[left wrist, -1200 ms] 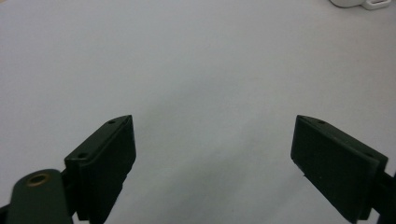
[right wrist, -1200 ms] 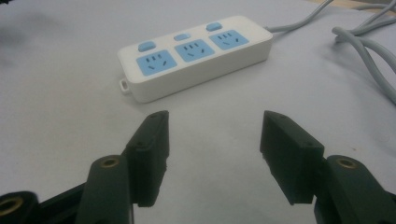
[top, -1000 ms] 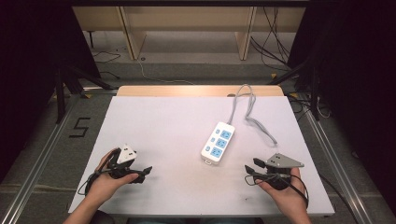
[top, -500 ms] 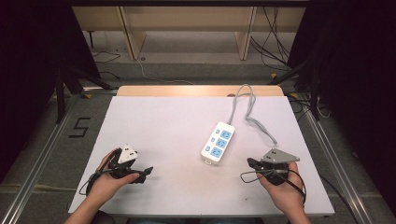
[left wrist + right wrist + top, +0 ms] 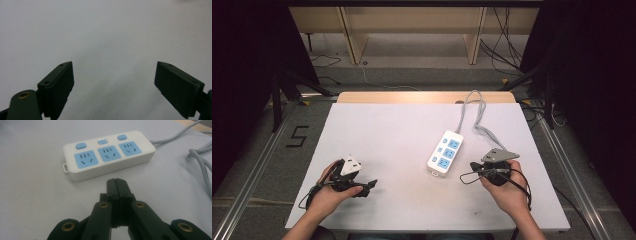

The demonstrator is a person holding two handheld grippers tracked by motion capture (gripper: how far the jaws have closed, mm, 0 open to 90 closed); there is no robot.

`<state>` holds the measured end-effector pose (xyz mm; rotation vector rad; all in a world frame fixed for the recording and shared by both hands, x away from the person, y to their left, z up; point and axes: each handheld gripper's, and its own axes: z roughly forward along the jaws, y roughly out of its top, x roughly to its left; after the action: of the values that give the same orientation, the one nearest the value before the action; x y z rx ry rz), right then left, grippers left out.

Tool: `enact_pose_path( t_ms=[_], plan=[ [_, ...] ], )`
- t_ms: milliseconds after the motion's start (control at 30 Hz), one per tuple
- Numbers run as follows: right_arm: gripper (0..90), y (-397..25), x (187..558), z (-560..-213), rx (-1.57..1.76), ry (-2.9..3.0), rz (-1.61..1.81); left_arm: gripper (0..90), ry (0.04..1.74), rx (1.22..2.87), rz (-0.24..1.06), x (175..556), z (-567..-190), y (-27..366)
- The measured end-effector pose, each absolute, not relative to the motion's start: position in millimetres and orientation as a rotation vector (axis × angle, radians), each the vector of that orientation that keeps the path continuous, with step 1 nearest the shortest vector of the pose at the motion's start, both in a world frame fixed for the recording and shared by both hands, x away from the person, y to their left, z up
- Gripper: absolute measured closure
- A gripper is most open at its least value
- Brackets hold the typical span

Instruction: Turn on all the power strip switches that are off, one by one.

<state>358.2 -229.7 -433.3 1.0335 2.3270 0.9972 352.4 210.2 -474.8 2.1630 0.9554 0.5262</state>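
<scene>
1. White sheeting covers the rectangular table, which has a pale wooden strip along its far edge; beyond it stand light wooden shelf frames on a grey floor, with dark surroundings on both sides.
2. On the floor left of the table, a black "5" mark sits beside a metal rail.
3. A white plastic power strip with three blue sockets and three blue switches lies flat on the right half of the table, angled with its long axis running towards the far right.
4. Its grey cable leaves the far end, loops on the table and runs off the far edge.
5. The right gripper, topped by a grey three-cornered plate, is held in the person's right hand near the front right of the table.
6. In the right gripper view the jaws are pressed together with nothing between them, their tips near the power strip's long side but not touching it.
7. The left gripper is held in the left hand at the front left, well apart from the strip.
8. In the left gripper view its jaws stand wide apart over bare white table, holding nothing.
</scene>
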Motion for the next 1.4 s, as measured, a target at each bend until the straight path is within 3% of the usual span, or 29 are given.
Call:
enact_pose_path(
  t_ms=[1400],
  plan=[
    [90.0, -167.9, 451.0, -420.0, 1.028, 2.424, 0.895, 15.9, 0.949, 2.181, 0.534, 352.7, -475.9, 209.5]
  ],
)
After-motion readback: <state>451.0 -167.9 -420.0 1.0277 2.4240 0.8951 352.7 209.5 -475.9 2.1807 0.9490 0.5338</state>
